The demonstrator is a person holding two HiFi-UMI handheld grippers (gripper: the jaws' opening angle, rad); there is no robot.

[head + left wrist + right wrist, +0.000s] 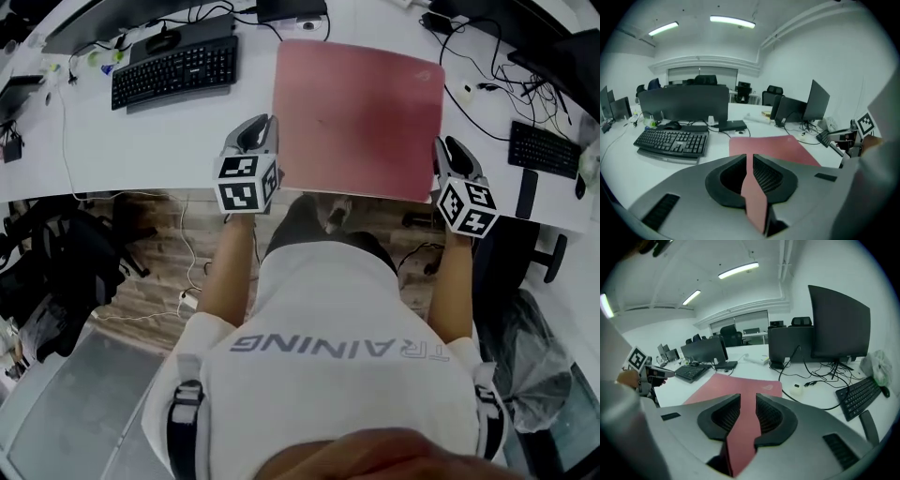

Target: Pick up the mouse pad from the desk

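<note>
A dusty-red mouse pad (361, 117) lies flat on the white desk (141, 141), its near edge at the desk's front edge. My left gripper (270, 127) is at the pad's near left corner, shut on that edge; in the left gripper view the thin red pad (773, 147) is pinched in the narrow slit of the left gripper (749, 161). My right gripper (439, 150) is at the near right corner. In the right gripper view the right gripper (747, 401) shows a wider gap, with the pad (736, 387) between the jaws and not pinched.
A black keyboard (175, 70) and a mouse (164, 40) lie left of the pad. A second keyboard (544, 148) and loose cables (469, 56) lie to the right. Monitors (684, 103) stand along the back. A black office chair (56, 262) is on the floor at left.
</note>
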